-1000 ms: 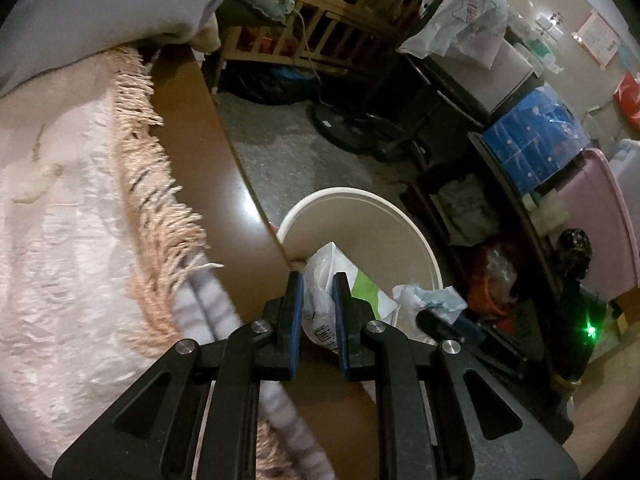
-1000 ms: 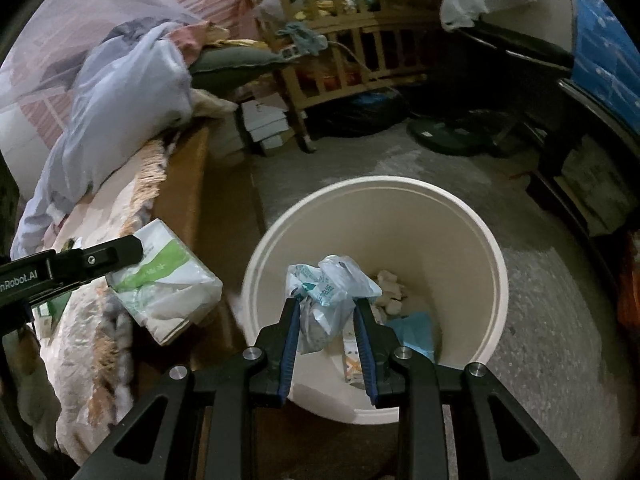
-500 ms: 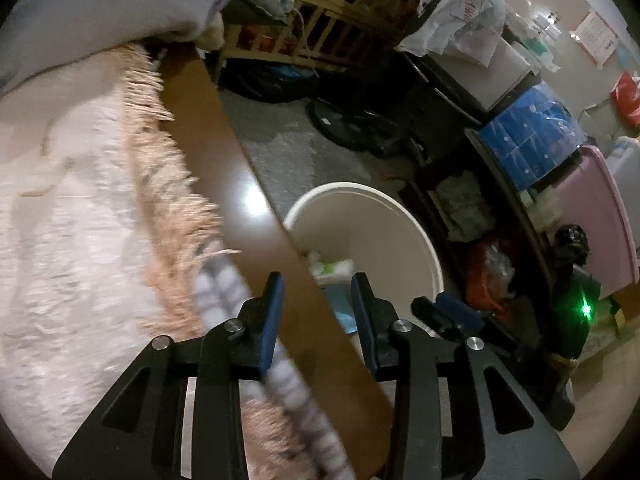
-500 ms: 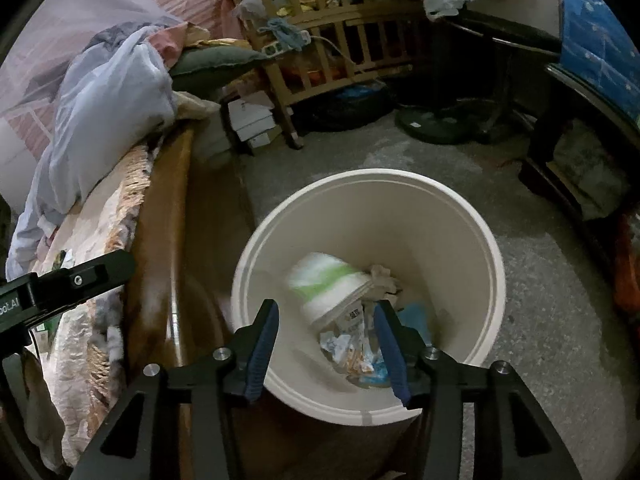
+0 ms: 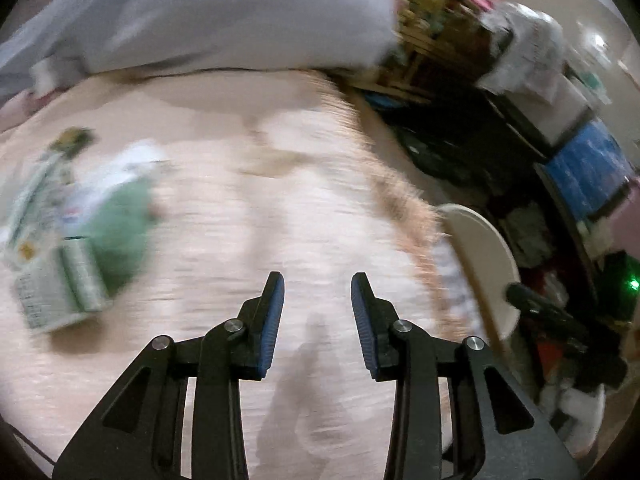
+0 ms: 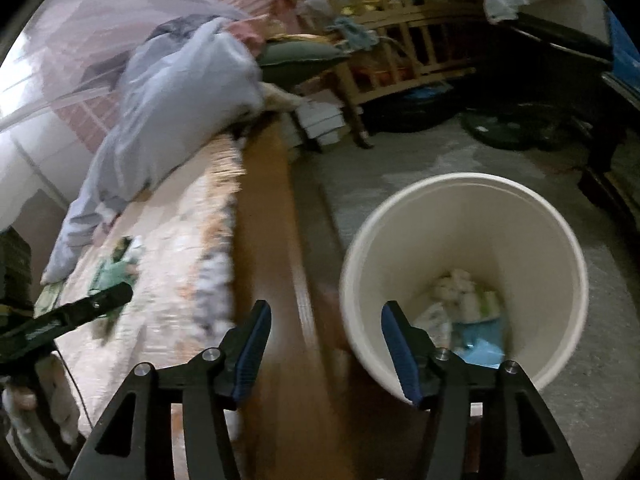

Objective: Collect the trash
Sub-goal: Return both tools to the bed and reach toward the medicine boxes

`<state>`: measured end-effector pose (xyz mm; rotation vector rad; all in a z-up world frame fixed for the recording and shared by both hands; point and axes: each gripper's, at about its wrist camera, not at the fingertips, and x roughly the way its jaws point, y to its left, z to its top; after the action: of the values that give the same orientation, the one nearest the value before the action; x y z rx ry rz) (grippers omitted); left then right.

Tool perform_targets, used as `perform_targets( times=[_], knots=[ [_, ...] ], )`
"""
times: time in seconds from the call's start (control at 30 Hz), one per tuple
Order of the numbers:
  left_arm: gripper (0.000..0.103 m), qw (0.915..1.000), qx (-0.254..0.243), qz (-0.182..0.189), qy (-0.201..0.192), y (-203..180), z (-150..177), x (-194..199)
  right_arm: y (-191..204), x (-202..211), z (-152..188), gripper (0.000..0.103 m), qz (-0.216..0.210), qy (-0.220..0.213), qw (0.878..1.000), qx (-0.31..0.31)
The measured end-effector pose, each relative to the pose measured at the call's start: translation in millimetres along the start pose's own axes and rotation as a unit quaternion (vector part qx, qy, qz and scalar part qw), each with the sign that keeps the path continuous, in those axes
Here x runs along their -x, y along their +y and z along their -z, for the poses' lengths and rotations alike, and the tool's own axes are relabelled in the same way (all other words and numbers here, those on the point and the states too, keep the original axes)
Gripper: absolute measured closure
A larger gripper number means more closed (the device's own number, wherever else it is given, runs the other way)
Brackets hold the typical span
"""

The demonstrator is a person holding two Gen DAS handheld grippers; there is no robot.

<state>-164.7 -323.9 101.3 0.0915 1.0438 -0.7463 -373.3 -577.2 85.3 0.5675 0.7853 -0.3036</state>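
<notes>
My left gripper (image 5: 318, 292) is open and empty above the pink bedspread (image 5: 248, 208). Several pieces of green and white trash (image 5: 80, 232) lie on the spread to its left, blurred. The white bin (image 6: 464, 276) stands on the floor beside the bed and holds dropped wrappers (image 6: 460, 308); its rim shows in the left wrist view (image 5: 480, 248). My right gripper (image 6: 326, 320) is open and empty over the wooden bed rail (image 6: 276, 240), left of the bin. The left gripper (image 6: 80, 312) shows at the left of the right wrist view, near trash on the bed (image 6: 116, 268).
A grey-blue quilt (image 6: 176, 92) is heaped at the head of the bed. A wooden crib (image 6: 400, 32) stands behind. Dark shelves with blue boxes (image 5: 588, 176) line the right. A fan base (image 6: 516, 128) lies on the grey floor.
Both grippers opened and dropped their wrappers into the bin. The left gripper swung left over the bed; the right gripper moved left, over the bed rail.
</notes>
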Motion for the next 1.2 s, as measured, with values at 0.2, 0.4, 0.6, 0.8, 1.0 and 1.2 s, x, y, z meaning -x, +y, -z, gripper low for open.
perform_targets(
  times=[0.2, 0.4, 0.6, 0.8, 1.0, 1.2],
  knots=[
    [0.07, 0.9952, 0.047, -0.08, -0.031, 92, -7, 32, 48, -5, 3, 0.041, -0.035, 0.004, 0.999, 0.032],
    [0.07, 0.9845, 0.104, -0.138, -0.029, 171, -11, 37, 93, -22, 11, 0.041, -0.063, 0.026, 0.995, 0.067],
    [0.07, 0.9931, 0.087, -0.072, 0.034, 177, 7, 18, 126, -34, 17, 0.041, -0.08, 0.043, 0.991, 0.093],
    [0.07, 0.9975, 0.041, 0.001, 0.057, 151, 42, 36, 154, -41, 17, 0.041, -0.096, 0.054, 0.987, 0.118],
    [0.07, 0.9977, 0.035, 0.013, 0.056, 147, 63, 58, 185, -55, 26, 0.04, -0.11, 0.073, 0.98, 0.146],
    [0.07, 0.9962, 0.083, 0.005, 0.028, 179, 58, 84, 216, -64, 44, 0.04, -0.135, 0.097, 0.969, 0.184]
  ],
)
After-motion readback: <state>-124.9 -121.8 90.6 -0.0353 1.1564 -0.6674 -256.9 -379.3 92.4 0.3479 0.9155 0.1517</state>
